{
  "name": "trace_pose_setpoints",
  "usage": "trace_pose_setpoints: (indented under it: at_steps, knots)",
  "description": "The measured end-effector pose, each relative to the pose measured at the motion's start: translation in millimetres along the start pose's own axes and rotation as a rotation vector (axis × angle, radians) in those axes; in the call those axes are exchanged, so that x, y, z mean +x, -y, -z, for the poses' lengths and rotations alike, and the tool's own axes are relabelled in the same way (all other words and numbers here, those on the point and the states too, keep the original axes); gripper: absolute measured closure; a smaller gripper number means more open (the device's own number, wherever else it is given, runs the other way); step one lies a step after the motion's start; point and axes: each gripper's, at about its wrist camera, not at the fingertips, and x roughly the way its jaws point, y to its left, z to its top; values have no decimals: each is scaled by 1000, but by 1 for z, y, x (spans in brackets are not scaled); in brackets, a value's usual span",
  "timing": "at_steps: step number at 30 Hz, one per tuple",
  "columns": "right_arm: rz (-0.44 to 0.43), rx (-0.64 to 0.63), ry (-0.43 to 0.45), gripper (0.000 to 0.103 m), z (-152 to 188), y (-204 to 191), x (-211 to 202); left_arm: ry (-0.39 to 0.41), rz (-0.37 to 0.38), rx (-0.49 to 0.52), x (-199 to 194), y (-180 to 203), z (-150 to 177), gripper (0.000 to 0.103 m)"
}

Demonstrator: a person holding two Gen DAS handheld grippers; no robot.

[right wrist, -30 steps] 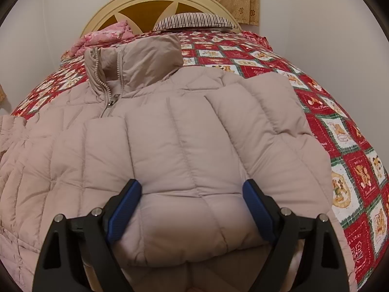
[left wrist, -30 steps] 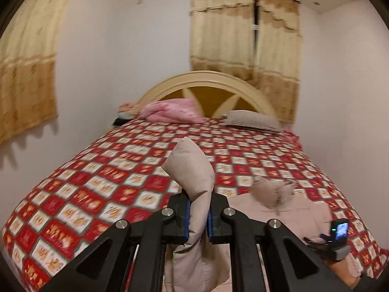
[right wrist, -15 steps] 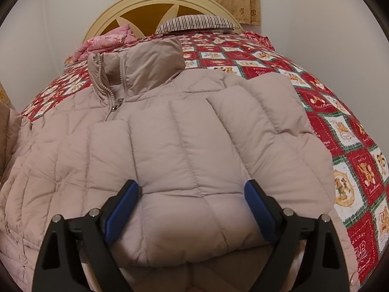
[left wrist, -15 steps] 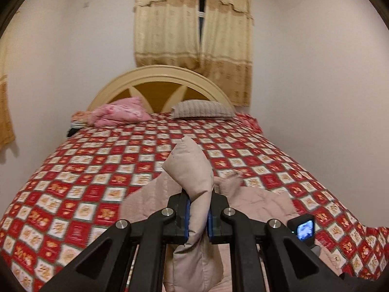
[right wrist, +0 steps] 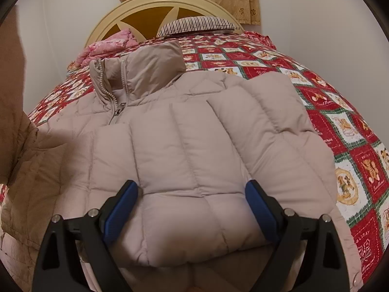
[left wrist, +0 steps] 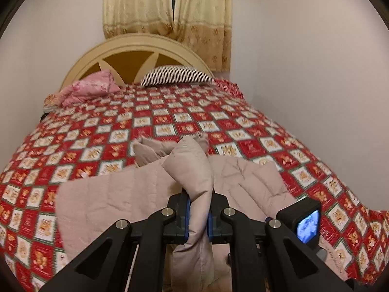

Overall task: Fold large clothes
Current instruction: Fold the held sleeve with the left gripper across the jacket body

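One sleeve [left wrist: 194, 170] of the beige puffer jacket [right wrist: 194, 150] is pinched in your left gripper [left wrist: 197, 215], whose jaws are clamped tight on the bunched fabric. Your right gripper [right wrist: 192, 209] hovers over the jacket's lower chest with its jaws spread wide, holding nothing. You appear to be mid-way through folding the sleeve across the body. The next move likely calls for laying it flat toward 12 o'clock over the chest, then releasing. The jacket lies face up on the red-and-white checked bedspread [right wrist: 352, 146], collar [right wrist: 145, 70] toward the headboard [right wrist: 150, 12] at 12 o'clock, zip partly closed, quilted panels puffy and likely to spring back.
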Motion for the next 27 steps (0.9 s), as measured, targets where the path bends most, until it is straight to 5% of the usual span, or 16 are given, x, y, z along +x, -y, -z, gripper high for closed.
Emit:
trace_pose_setpoints:
  at_steps: [10, 18, 21, 25, 27]
  knots:
    - [-1, 4, 4, 10, 0, 1, -1, -101, 26, -30, 66, 14, 29, 94]
    - [0, 5, 5, 10, 0, 1, -1, -162, 56, -24, 74, 24, 32, 88]
    - [1, 6, 6, 10, 0, 0, -1, -119, 72, 14, 53, 30, 26, 73]
    - [-1, 9, 8, 10, 0, 1, -2, -19, 71, 4, 20, 17, 20, 25]
    - [-3, 12, 10, 10, 0, 1, -2, 19, 17, -2, 11, -2, 20, 23]
